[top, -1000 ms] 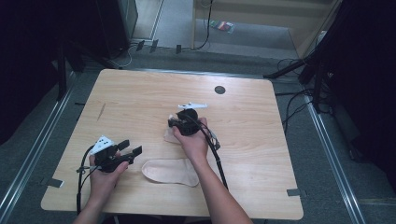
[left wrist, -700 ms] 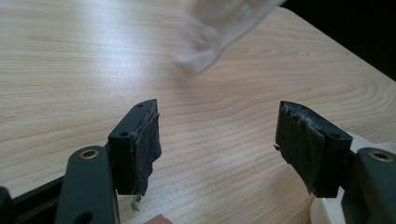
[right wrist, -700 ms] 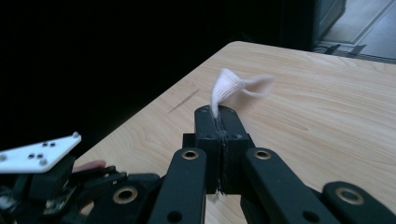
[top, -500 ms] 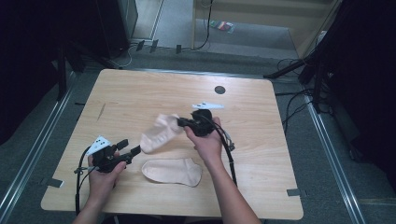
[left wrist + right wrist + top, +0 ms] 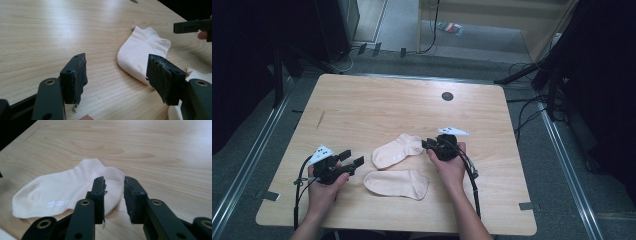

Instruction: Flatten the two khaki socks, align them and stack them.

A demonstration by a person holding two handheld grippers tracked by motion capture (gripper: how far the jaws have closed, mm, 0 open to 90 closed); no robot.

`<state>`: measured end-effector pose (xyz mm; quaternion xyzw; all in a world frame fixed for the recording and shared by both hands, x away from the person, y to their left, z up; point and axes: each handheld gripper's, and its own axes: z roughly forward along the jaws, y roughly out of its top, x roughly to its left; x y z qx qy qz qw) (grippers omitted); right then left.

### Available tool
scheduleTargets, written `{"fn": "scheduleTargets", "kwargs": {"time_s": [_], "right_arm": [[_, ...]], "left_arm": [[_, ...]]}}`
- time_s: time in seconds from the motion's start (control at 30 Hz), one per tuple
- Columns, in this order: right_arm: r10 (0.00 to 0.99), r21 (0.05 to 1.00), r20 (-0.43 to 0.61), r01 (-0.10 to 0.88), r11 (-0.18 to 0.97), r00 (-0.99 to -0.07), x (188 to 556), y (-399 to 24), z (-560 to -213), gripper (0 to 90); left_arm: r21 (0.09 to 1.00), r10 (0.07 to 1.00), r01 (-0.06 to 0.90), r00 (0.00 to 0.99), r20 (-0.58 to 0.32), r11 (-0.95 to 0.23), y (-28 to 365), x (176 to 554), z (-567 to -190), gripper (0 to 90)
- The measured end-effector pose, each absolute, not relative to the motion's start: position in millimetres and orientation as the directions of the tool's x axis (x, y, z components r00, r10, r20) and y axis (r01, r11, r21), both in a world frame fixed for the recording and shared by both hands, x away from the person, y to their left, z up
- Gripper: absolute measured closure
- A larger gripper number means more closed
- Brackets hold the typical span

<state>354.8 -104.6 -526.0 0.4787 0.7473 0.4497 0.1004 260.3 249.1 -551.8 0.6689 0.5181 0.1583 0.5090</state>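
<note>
Now right gripper (image 5: 113, 195) jaws just opening, probably clear of upper sock (image 5: 67, 191); left gripper (image 5: 116, 75) wide, empty.

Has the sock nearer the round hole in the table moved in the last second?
Yes. The upper sock now lies flat, nearer the table's front edge and farther from the hole, just released by the right gripper.

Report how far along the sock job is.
Done: both socks lie flat on the table, the far sock just set down above the near sock. In hand: the right gripper has just been opening, nothing between its jaws now, at the far sock's cuff. The left gripper is open, empty. Left, probably: pairing or stacking them.
</note>
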Motion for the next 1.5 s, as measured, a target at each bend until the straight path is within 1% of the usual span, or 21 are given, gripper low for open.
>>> {"fn": "scheduleTargets", "kwargs": {"time_s": [0.03,0.07,0.27,0.3,0.37,0.43,0.53,0.67,0.7,0.73,0.8,0.87,0.9,1.0,1.07,1.13,1.27,1.33,1.37,1.4,1.5], "right_arm": [[0.806,0.768,0.28,0.625,0.137,-0.522,355,-105,-526,67.4],[0.825,0.782,0.209,0.596,0.183,-0.526,355,-95,-522,62.3],[0.828,0.786,0.202,0.591,0.183,-0.523,376,-91,-525,59.7],[0.827,0.784,0.188,0.588,0.198,-0.53,383,-89,-531,58.7],[0.82,0.781,0.179,0.585,0.217,-0.544,386,-85,-535,57.6],[0.809,0.783,0.163,0.573,0.242,-0.565,387,-80,-537,57.3],[0.809,0.783,0.153,0.569,0.251,-0.567,388,-76,-539,57.6],[0.809,0.776,0.132,0.568,0.275,-0.572,389,-75,-543,58.3],[0.809,0.776,0.132,0.568,0.275,-0.572,389,-75,-543,58.3],[0.806,0.769,0.102,0.56,0.309,-0.583,387,-74,-545,58.7],[0.805,0.761,0.088,0.561,0.326,-0.587,386,-72,-547,59.4],[0.803,0.762,0.075,0.554,0.337,-0.591,385,-71,-547,61.7],[0.802,0.76,0.074,0.554,0.34,-0.593,385,-71,-547,63.6],[0.802,0.76,0.045,0.541,0.359,-0.596,382,-69,-547,73.4],[0.803,0.757,0.055,0.55,0.354,-0.593,379,-69,-547,81.0],[0.804,0.755,0.063,0.555,0.349,-0.591,377,-69,-547,83.5],[0.814,0.741,0.076,0.579,0.341,-0.576,373,-73,-544,85.1],[0.814,0.736,0.119,0.601,0.311,-0.568,370,-76,-540,85.3],[0.814,0.736,0.119,0.601,0.311,-0.568,370,-76,-540,85.3],[0.81,0.74,0.151,0.608,0.288,-0.567,366,-81,-534,85.5],[0.803,0.754,0.161,0.596,0.275,-0.574,362,-85,-526,85.6]], "left_arm": [[0.845,0.854,0.532,0.413,-0.316,0.055,249,260,-552,35.4],[0.836,0.863,0.547,0.397,-0.312,0.05,248,262,-552,36.5],[0.816,0.872,0.575,0.369,-0.321,0.057,246,268,-548,45.5],[0.81,0.873,0.584,0.362,-0.325,0.059,242,270,-545,46.4],[0.815,0.88,0.579,0.377,-0.289,0.02,234,273,-542,48.2],[0.802,0.877,0.597,0.387,-0.286,-0.002,227,276,-541,50.8],[0.787,0.873,0.616,0.399,-0.282,-0.028,216,280,-541,55.4],[0.764,0.882,0.641,0.402,-0.246,-0.079,202,285,-541,53.7],[0.764,0.882,0.641,0.402,-0.246,-0.079,202,285,-541,54.5],[0.759,0.888,0.643,0.402,-0.226,-0.098,198,287,-541,56.8],[0.746,0.893,0.654,0.403,-0.2,-0.128,192,290,-541,59.0],[0.727,0.889,0.672,0.41,-0.204,-0.143,190,292,-543,68.4],[0.72,0.89,0.678,0.41,-0.201,-0.149,189,293,-543,68.8],[0.713,0.892,0.679,0.416,-0.176,-0.175,188,294,-546,75.0],[0.713,0.888,0.678,0.424,-0.178,-0.181,189,294,-546,82.3],[0.713,0.885,0.679,0.425,-0.187,-0.176,191,295,-546,88.9],[0.722,0.884,0.668,0.432,-0.179,-0.179,198,295,-543,90.0],[0.739,0.884,0.652,0.433,-0.178,-0.17,203,293,-539,90.0],[0.739,0.884,0.652,0.433,-0.178,-0.17,203,293,-539,90.0],[0.757,0.884,0.634,0.433,-0.179,-0.158,209,292,-534,90.0],[0.77,0.881,0.619,0.438,-0.177,-0.153,214,290,-529,90.0]]}}
